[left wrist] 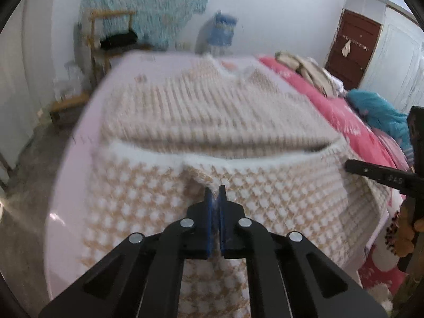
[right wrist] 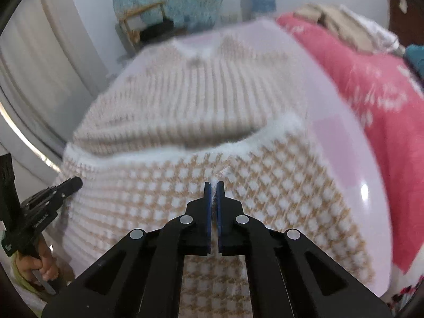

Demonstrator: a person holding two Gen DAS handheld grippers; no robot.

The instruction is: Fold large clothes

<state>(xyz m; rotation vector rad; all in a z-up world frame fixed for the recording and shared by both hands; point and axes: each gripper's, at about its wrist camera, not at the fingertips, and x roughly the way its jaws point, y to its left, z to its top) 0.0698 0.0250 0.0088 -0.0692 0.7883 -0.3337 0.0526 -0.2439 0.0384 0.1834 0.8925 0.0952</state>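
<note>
A beige and white knitted sweater (left wrist: pixel 212 111) lies spread on a pale pink surface (left wrist: pixel 71 185), its neckline at the far end. The near part, in a check pattern, ends in a white fuzzy edge (left wrist: pixel 148 153) that lies over the striped part. My left gripper (left wrist: pixel 215 190) is shut on a small pucker of the checked knit. In the right wrist view the sweater (right wrist: pixel 198 100) fills the middle, and my right gripper (right wrist: pixel 214 185) is shut on a tuft of the same checked part. The right gripper (left wrist: pixel 352 167) shows at the sweater's right side. The left gripper (right wrist: pixel 71 184), held by a hand, shows at its left.
A pink-red blanket (left wrist: pixel 331 111) lies right of the pink surface, with a beige clothes pile (left wrist: pixel 304 66) and a teal cloth (left wrist: pixel 376 108) on it. A wooden rack (left wrist: pixel 106 34) and a blue water bottle (left wrist: pixel 221 30) stand by the far wall. A brown door (left wrist: pixel 352 47) is at the back right.
</note>
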